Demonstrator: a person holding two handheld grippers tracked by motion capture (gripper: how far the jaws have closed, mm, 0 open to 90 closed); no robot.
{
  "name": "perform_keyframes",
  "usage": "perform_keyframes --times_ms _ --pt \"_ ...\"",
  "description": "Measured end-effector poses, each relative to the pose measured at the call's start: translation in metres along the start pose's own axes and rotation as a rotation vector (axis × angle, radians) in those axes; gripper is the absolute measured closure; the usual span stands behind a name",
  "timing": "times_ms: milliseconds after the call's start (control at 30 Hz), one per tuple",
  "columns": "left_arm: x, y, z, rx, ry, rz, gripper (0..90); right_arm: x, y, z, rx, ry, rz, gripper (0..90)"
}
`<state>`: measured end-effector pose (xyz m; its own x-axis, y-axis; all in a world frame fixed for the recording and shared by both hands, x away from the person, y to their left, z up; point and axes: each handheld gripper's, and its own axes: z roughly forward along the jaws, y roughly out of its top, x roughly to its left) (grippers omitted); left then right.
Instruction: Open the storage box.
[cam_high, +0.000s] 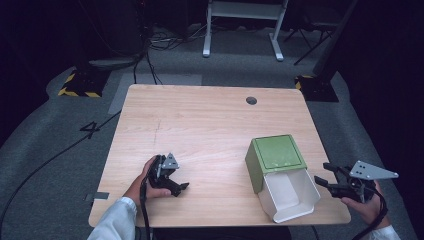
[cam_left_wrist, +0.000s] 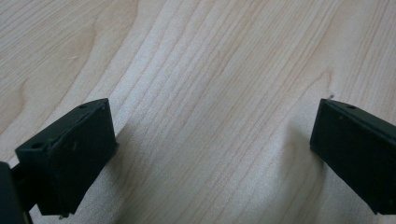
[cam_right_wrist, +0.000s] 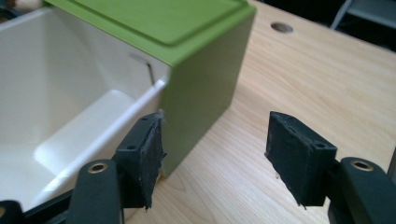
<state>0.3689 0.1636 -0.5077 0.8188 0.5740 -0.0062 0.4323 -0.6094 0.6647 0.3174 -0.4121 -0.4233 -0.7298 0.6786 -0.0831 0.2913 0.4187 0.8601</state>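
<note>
Green box (cam_high: 275, 159) with white drawer (cam_high: 289, 194) pulled out, at lower right of wooden table (cam_high: 200, 125). Right gripper (cam_high: 322, 175) just beside it, jaws wide apart, empty. Left gripper (cam_high: 181, 188) lower left of centre, jaws spread wide over bare wood, holding nothing. Round hole (cam_high: 251, 100) near the table's upper edge. Beyond, grey floor (cam_high: 60, 145) with cables (cam_high: 150, 55), dark surroundings. Right gripper view: thin metal pin (cam_right_wrist: 147, 65) inside the drawer.
</note>
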Motion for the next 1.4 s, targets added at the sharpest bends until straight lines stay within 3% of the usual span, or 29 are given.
perform_keyframes --times_ms 367,567,833,1000,1067,1167,1400 --pt "0.000 0.000 0.000 0.000 0.000 0.001 0.3 -0.024 -0.035 0.027 0.105 -0.040 0.079 33.6" --pt "0.001 0.000 0.000 0.000 -0.004 0.003 0.2 -0.031 -0.049 0.036 0.144 -0.050 0.101 33.1" --pt "0.001 0.000 0.001 -0.001 -0.007 0.002 0.2 -0.037 -0.066 0.044 0.143 -0.050 0.161 29.4" --pt "0.001 0.000 0.001 -0.001 -0.007 0.003 0.2 -0.038 -0.072 0.046 0.152 -0.054 0.177 28.2" --pt "0.001 0.000 0.001 -0.001 -0.008 0.001 0.2 -0.037 -0.072 0.046 0.159 -0.078 0.172 26.9" --pt "0.001 0.000 0.001 -0.001 -0.007 0.002 0.2 -0.036 -0.071 0.050 0.196 -0.094 0.159 22.6" --pt "0.000 0.000 0.001 -0.001 -0.007 0.001 0.2 -0.035 -0.071 0.050 0.199 -0.104 0.170 21.9"
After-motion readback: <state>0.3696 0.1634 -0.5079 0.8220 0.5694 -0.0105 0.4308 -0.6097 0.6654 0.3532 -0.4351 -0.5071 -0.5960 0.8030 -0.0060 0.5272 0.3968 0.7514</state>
